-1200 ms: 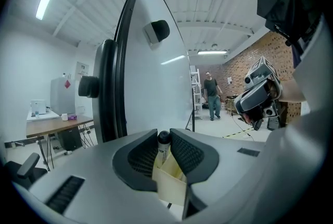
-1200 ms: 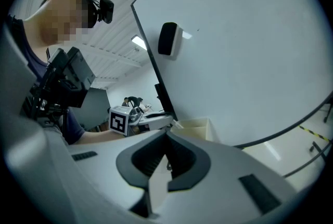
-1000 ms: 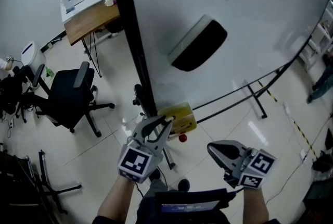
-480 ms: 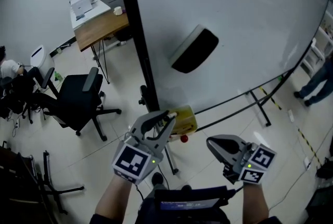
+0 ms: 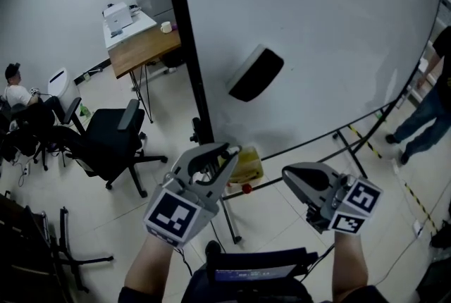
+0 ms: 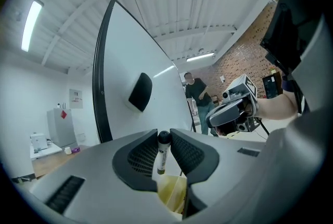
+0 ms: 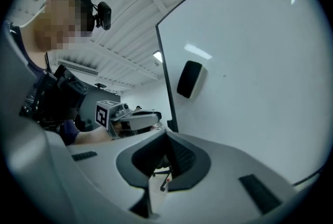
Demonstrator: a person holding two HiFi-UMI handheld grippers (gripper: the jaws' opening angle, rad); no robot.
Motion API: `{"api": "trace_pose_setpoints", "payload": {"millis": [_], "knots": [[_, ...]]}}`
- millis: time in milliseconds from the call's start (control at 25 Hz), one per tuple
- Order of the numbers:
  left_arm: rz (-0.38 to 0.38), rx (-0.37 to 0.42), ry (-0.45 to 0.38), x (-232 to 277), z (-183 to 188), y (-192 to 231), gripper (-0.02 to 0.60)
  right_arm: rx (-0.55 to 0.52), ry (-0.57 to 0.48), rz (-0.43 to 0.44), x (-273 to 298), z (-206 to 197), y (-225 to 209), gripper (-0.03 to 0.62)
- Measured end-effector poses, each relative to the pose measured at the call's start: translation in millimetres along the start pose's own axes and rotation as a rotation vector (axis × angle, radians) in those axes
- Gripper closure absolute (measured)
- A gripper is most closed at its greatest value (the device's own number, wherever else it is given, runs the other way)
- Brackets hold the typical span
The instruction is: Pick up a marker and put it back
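Observation:
A marker point(image 6: 162, 154) with a white barrel and black cap stands upright between the jaws of my left gripper point(image 6: 164, 135), which is shut on it. In the head view the left gripper point(image 5: 224, 153) hovers in front of the lower edge of the whiteboard point(image 5: 317, 27), just left of a yellow object point(image 5: 246, 164) on the board's ledge. A small red item point(image 5: 246, 188) sits below that. My right gripper point(image 5: 292, 178) is held to the right, level with the left one, shut with nothing in it. A black eraser point(image 5: 255, 73) clings to the board.
A black office chair point(image 5: 109, 132) and a wooden desk point(image 5: 144, 48) stand to the left of the board's black post point(image 5: 190, 62). One person sits at the far left point(image 5: 10, 90); another stands at the right point(image 5: 423, 111). Stand legs point(image 5: 352, 143) cross the floor.
Both grippers have risen slightly toward the board's lower edge and the head view has tilted up. The left gripper keeps its hold on the marker.

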State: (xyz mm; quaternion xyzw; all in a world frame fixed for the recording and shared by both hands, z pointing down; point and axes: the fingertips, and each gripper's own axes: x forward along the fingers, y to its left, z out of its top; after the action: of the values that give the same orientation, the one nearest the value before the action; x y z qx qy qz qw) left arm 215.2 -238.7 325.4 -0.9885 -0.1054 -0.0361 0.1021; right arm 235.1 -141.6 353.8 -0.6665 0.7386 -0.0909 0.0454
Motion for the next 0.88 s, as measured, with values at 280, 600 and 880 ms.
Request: {"api": "trace_pose_setpoints", "payload": {"millis": [280, 600, 880], "knots": [[0.009, 0.016, -0.028, -12.0, 28.2, -6.3, 0.517, -0.060, -0.011, 0.013, -5.8, 24.3, 5.6, 0.580], [0.000, 0.040, -0.028, -21.3, 33.2, -16.7, 0.517, -0.062, 0.011, 0.020, -9.0, 14.9, 16.4, 0.580], [-0.005, 0.034, -0.024, -30.5, 29.7, -23.9, 0.517, -0.050, 0.016, 0.015, -12.7, 6.3, 24.5, 0.580]]}}
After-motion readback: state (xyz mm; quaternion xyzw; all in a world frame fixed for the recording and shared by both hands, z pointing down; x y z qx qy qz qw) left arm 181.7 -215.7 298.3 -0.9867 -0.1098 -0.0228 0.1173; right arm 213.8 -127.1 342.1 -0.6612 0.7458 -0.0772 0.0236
